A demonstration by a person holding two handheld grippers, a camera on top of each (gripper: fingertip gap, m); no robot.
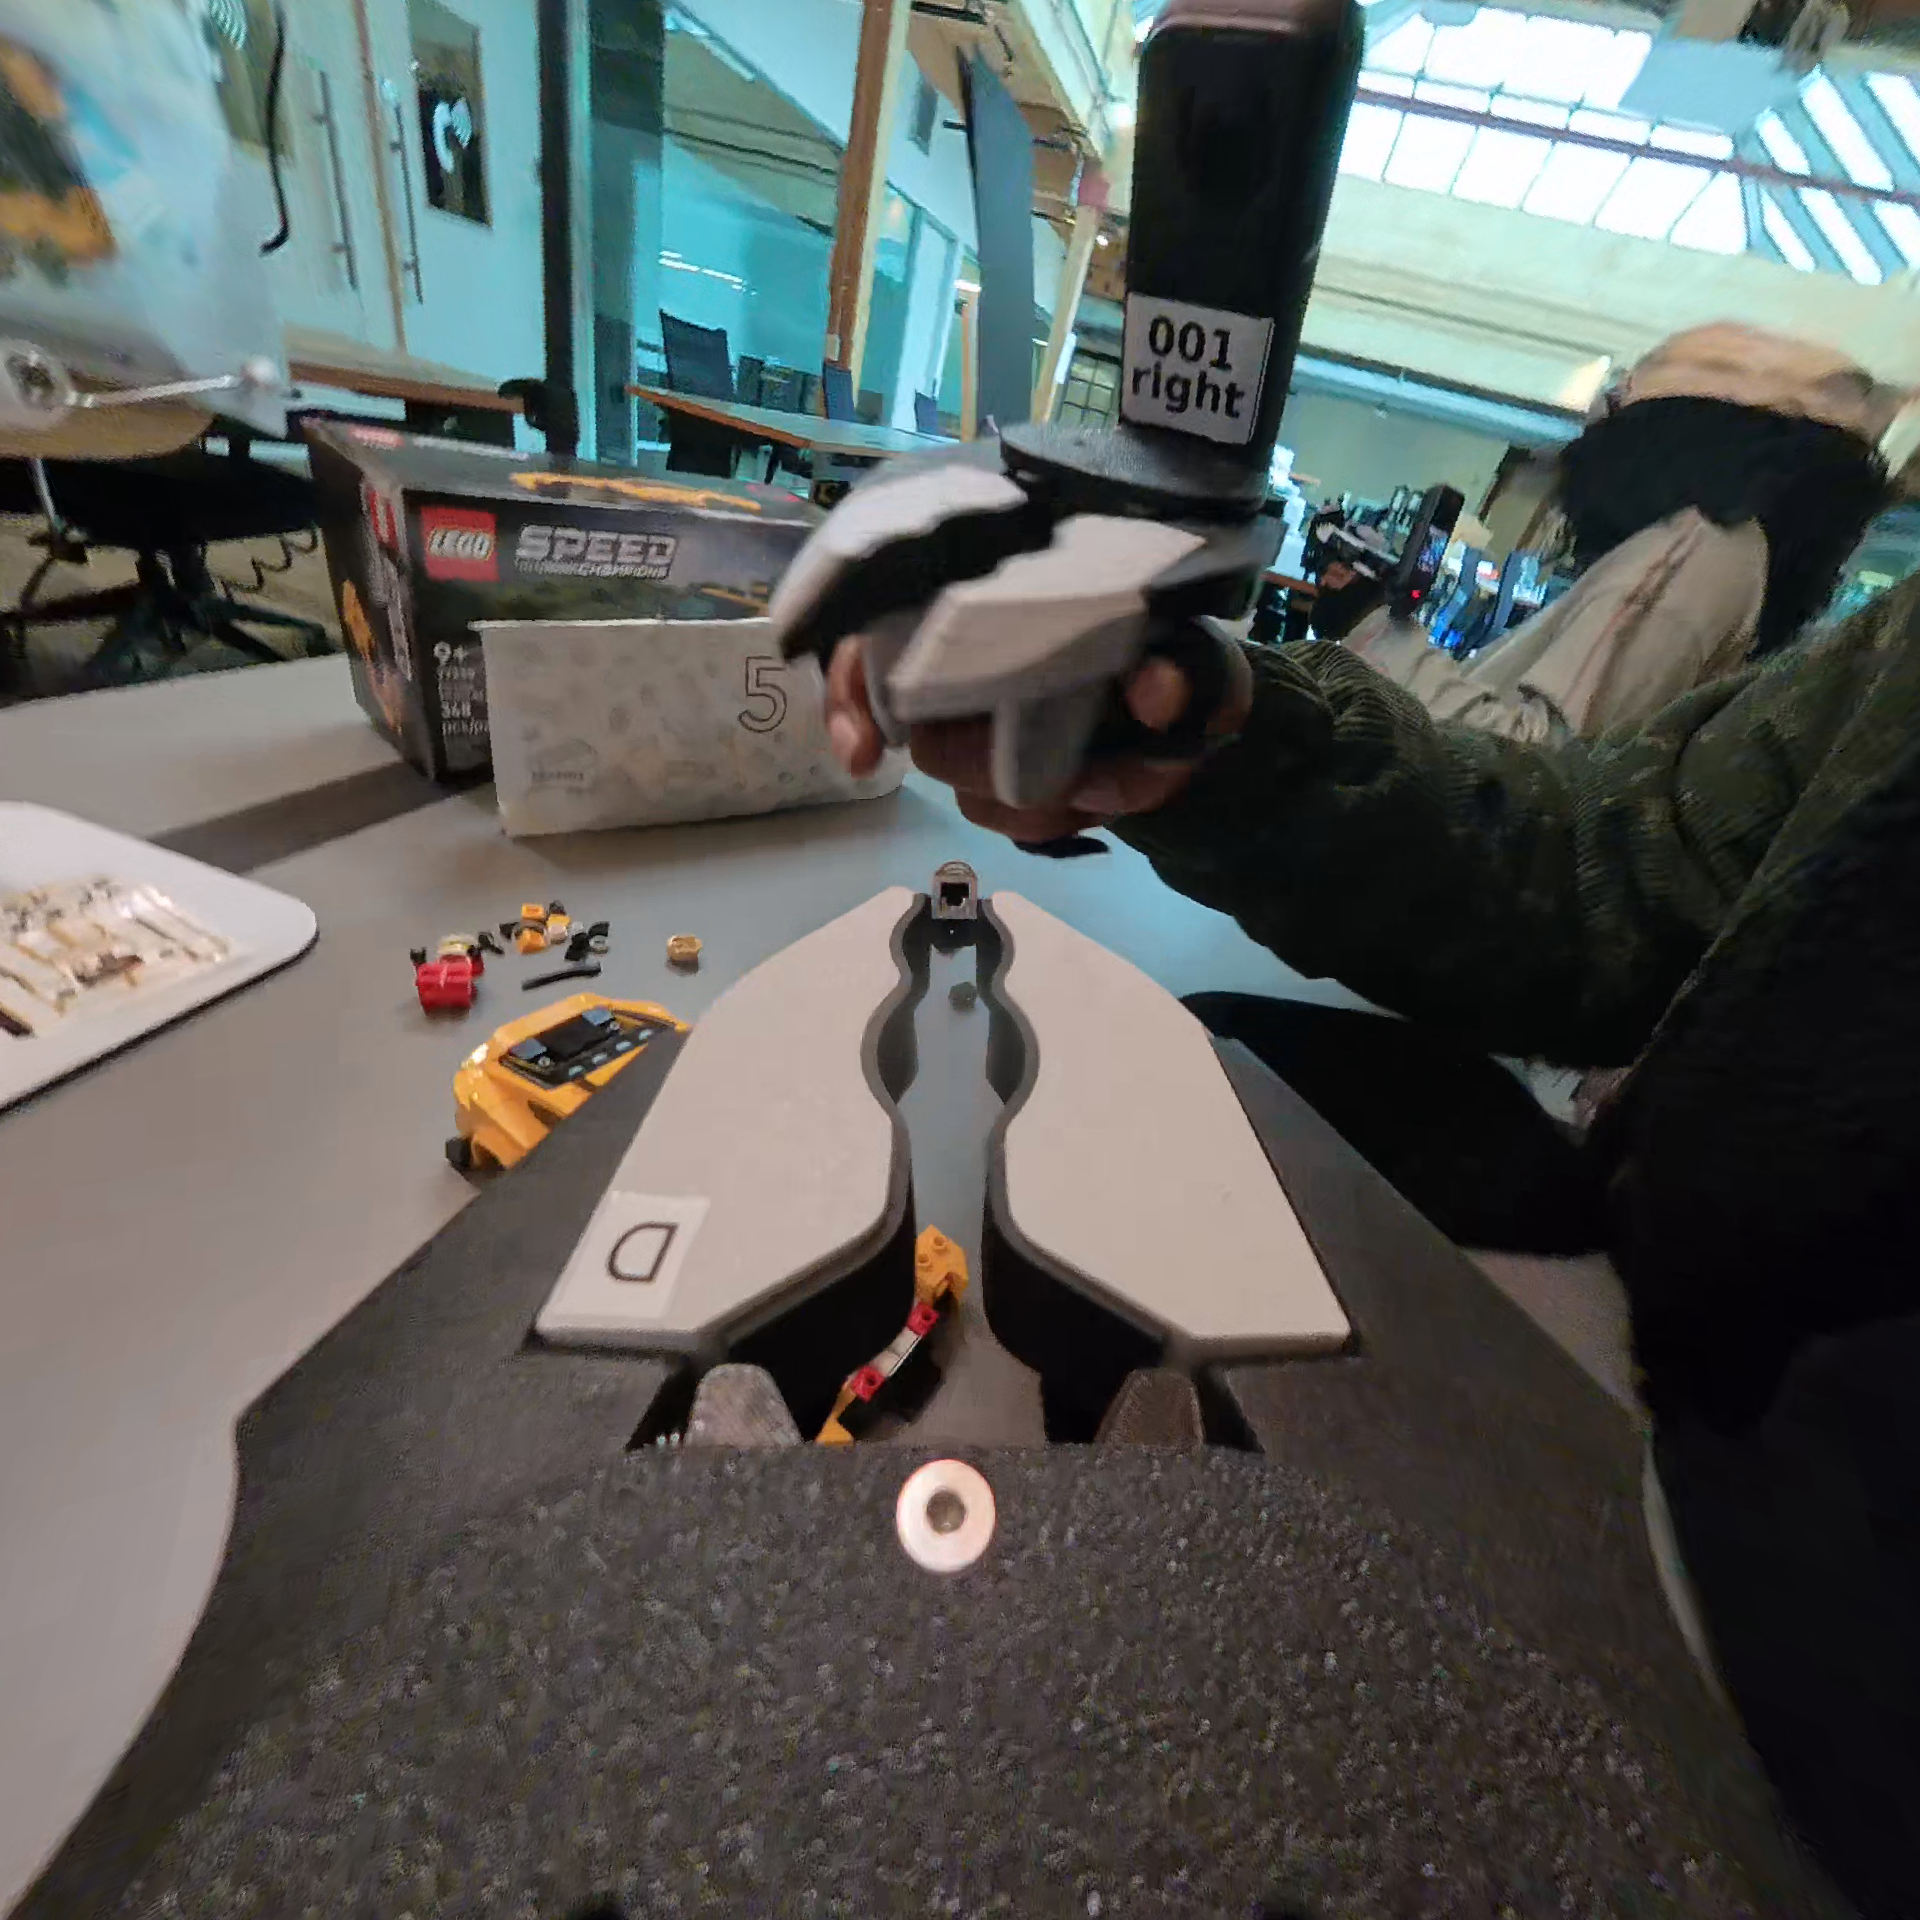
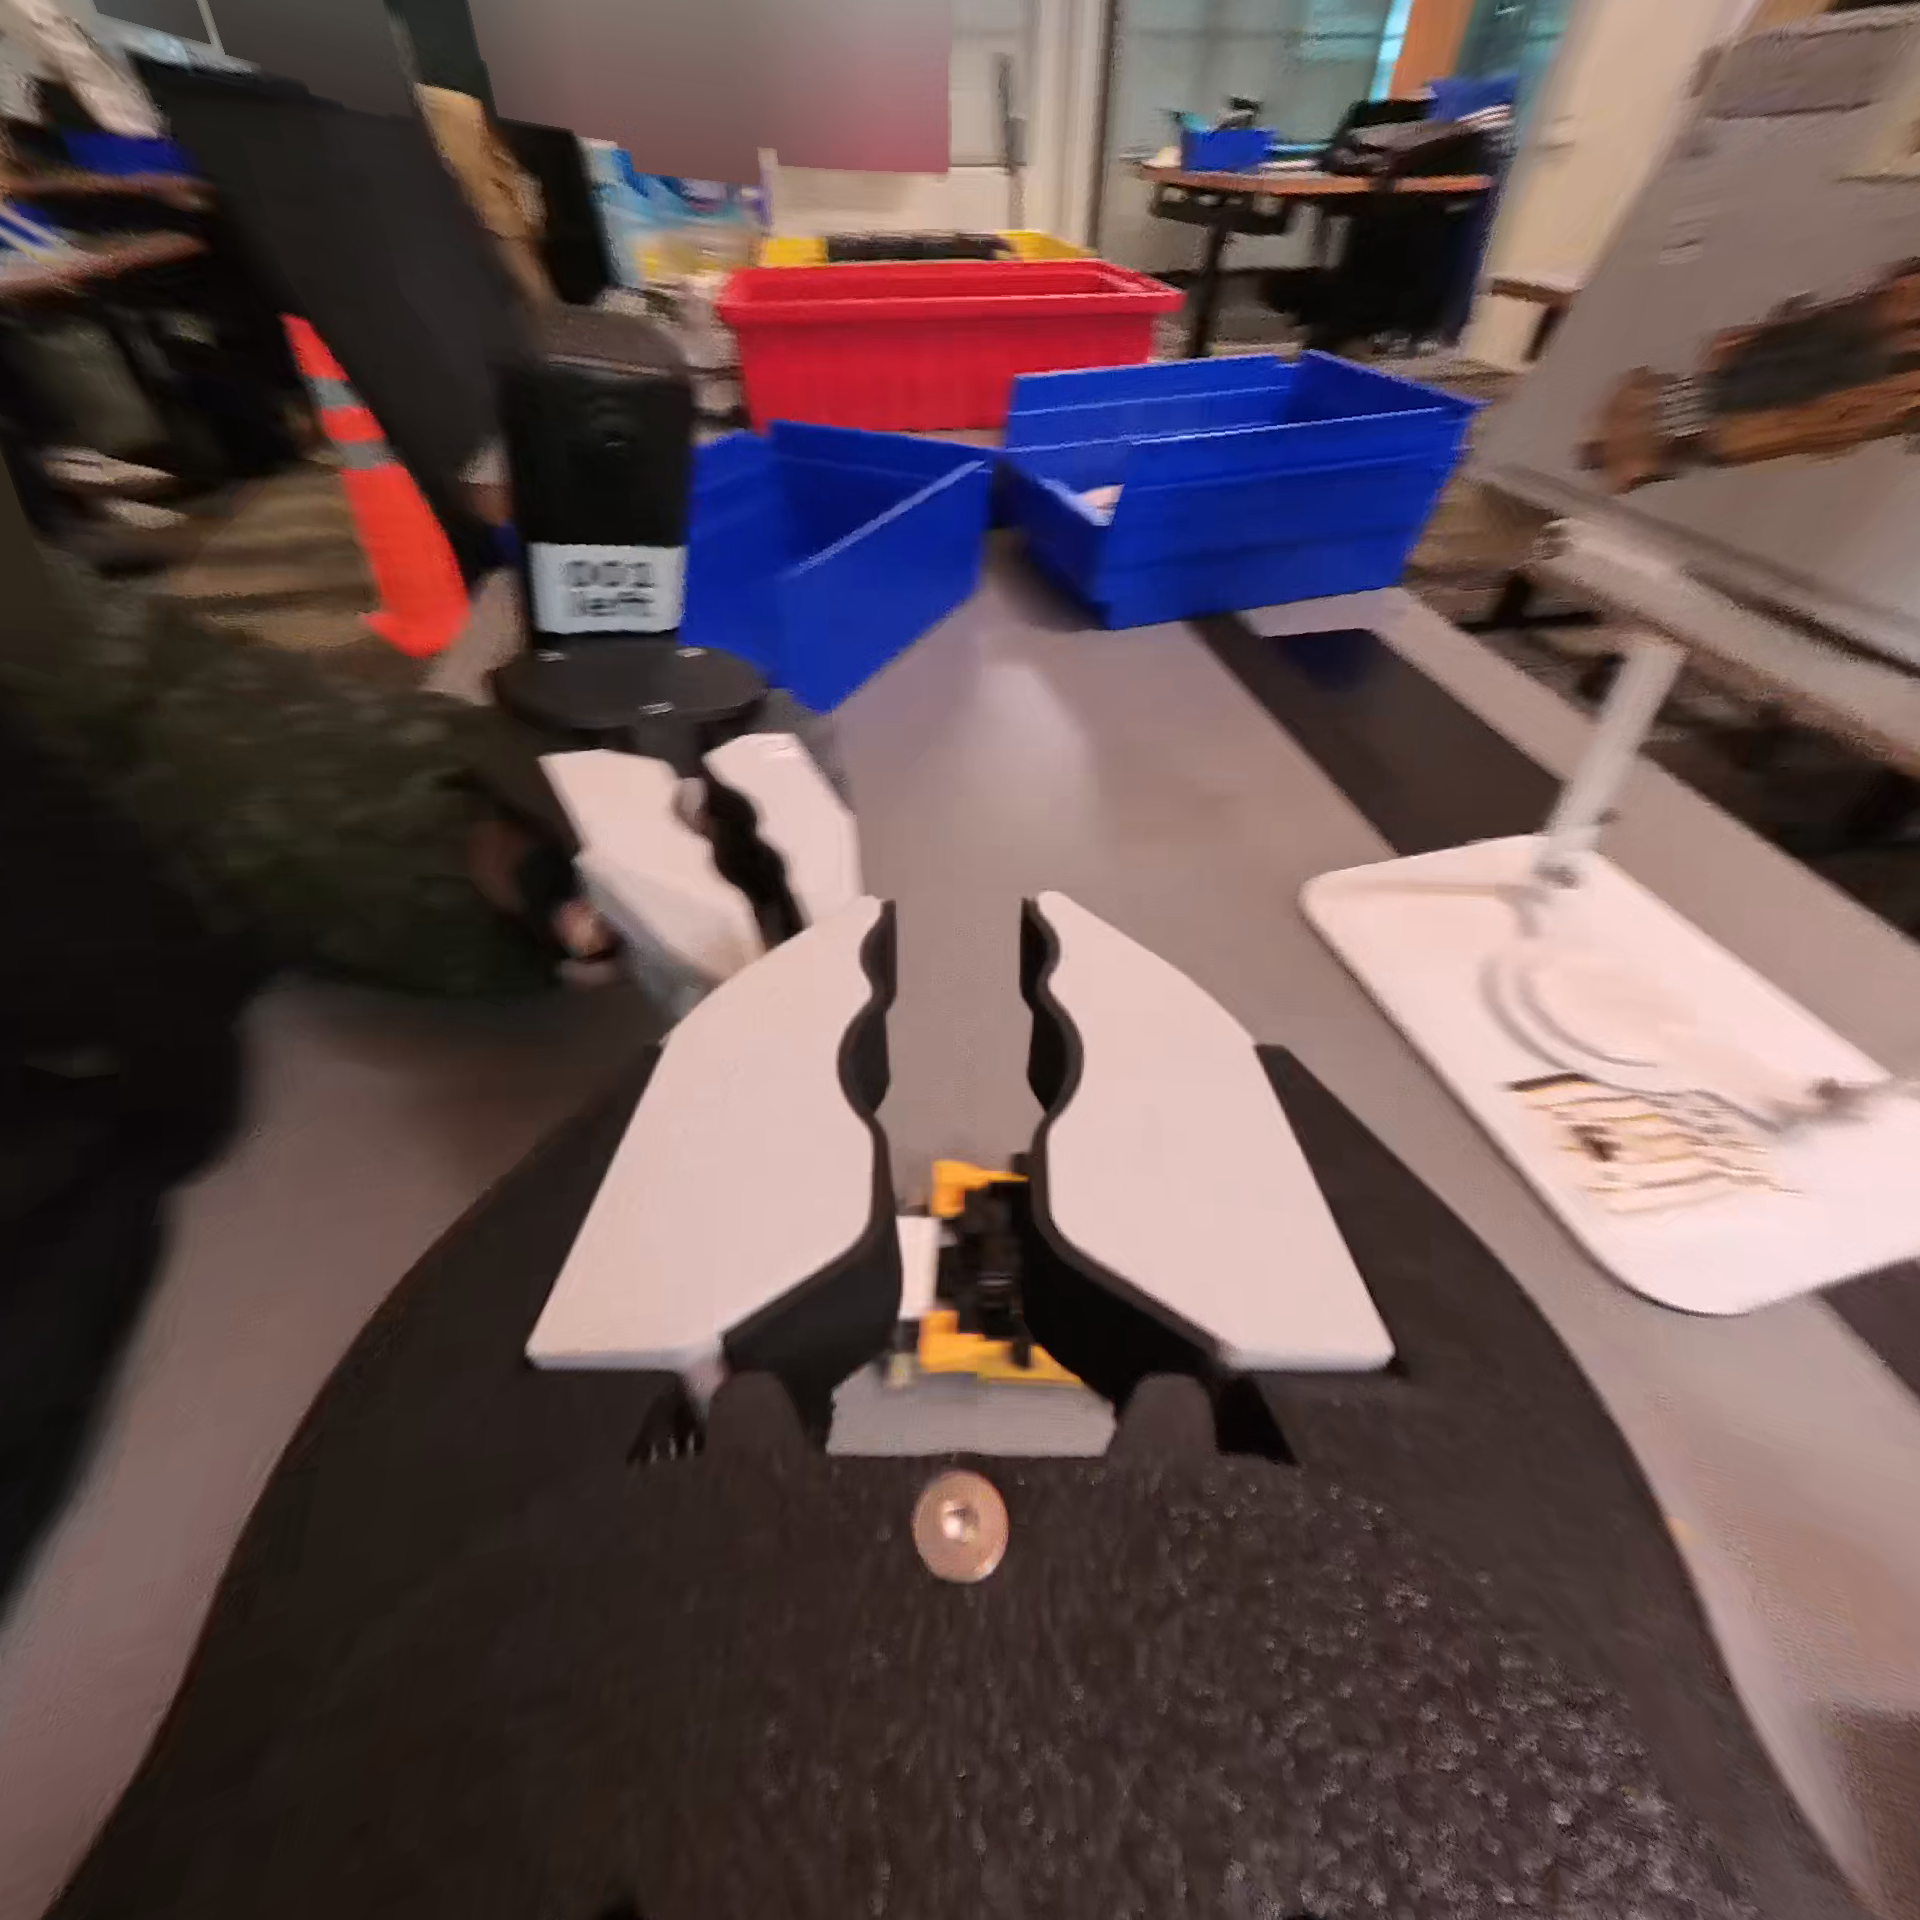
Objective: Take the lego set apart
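Note:
In the left wrist view my left gripper (image 1: 954,906) is shut on a small grey lego piece (image 1: 954,891), held at its fingertips a little above the grey table (image 1: 260,1195). The yellow lego car body (image 1: 551,1070) lies on the table to its left, with loose small pieces (image 1: 540,930) and a red piece (image 1: 447,982) behind it. A yellow, red and white lego chunk (image 1: 914,1320) shows below through the gap between the fingers. My right gripper (image 2: 954,914) is open and empty, raised above the table (image 1: 935,623). A yellow and black lego chunk (image 2: 977,1268) shows under its finger bases.
The lego box (image 1: 499,582) and a white paper bag (image 1: 675,717) stand at the back. A white lamp base (image 2: 1621,1070) with a booklet sits to the side. Two blue bins (image 2: 1226,488) and a red bin (image 2: 935,332) stand at the far table end. A person's green sleeve (image 1: 1507,852) crosses the right. The grippers' ends are close to 4 centimeters from one another. Both grippers' tips are roughly 15 centimeters from the yellow lego car body (image 1: 551,1070).

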